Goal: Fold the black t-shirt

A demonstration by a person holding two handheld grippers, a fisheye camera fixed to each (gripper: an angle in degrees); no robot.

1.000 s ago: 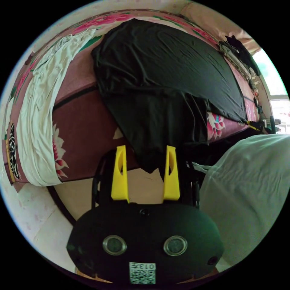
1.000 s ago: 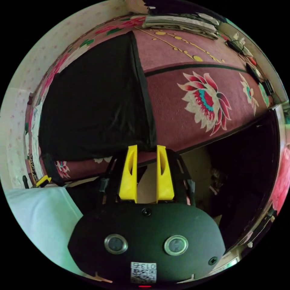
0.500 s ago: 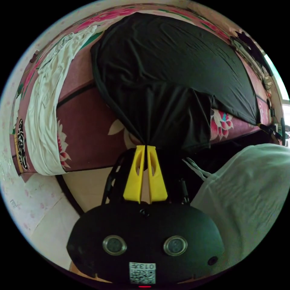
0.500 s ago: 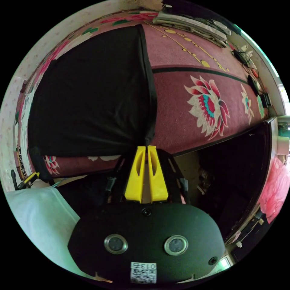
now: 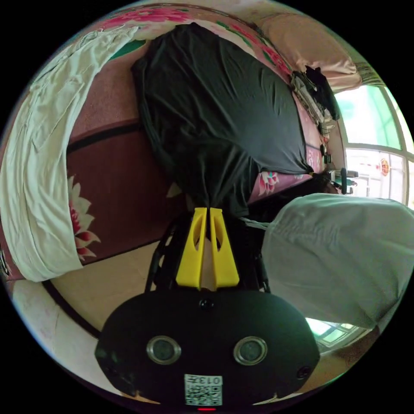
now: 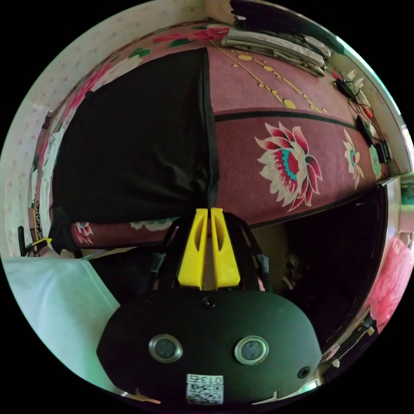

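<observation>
The black t-shirt [image 5: 220, 99] lies spread on a bed with a maroon flowered cover [image 5: 116, 172]. One end of the shirt hangs over the bed's near edge. My left gripper [image 5: 208, 209] is shut on that hanging end, its yellow jaws pressed together on the gathered cloth. In the right gripper view the black t-shirt [image 6: 133, 142] lies flat, and my right gripper [image 6: 209, 209] is shut on its near corner at the hem. The left gripper [image 6: 41, 243] shows small at the far left of that view.
A white garment [image 5: 39, 164] lies along the bed to the left of the shirt. Folded clothes [image 6: 276, 41] are stacked at the bed's far side, with cables [image 6: 366, 116] near the right edge. A person's white-clad body [image 5: 340, 254] stands close by. A window [image 5: 375, 142] lies beyond.
Both grippers have closed on the shirt: the left on the hanging end, the right on the hem corner. The left view has since swung, bringing the window into sight.
</observation>
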